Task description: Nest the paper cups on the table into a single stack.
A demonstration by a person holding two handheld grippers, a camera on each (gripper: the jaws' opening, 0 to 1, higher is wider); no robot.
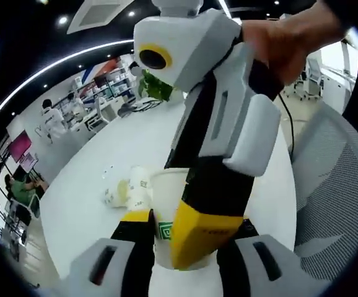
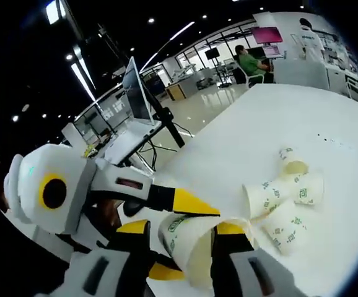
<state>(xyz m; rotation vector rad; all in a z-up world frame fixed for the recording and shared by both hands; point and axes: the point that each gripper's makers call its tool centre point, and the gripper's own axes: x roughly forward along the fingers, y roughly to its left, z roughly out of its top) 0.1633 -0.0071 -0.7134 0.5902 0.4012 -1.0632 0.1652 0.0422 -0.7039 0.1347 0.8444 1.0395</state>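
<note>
A white paper cup with green marks (image 1: 164, 213) sits between the jaws of my left gripper (image 1: 182, 238), which is shut on it. My right gripper (image 1: 197, 216), held by a hand, reaches in from the upper right, and one yellow jaw lies across the same cup. In the right gripper view a cup (image 2: 188, 244) lies sideways between the jaws of my right gripper (image 2: 180, 232), with my left gripper (image 2: 179, 213) clamped on it from the left. I cannot tell if this is one cup or nested ones. Several loose cups (image 1: 129, 192) (image 2: 284, 198) lie tipped over on the white table (image 2: 278, 117).
A grey mesh chair (image 1: 340, 185) stands at the table's edge, on the right in the left gripper view. A laptop on a stand (image 2: 135, 99) is beyond the table. People sit and stand in the office behind, and a green plant (image 1: 157, 86) is at the table's far end.
</note>
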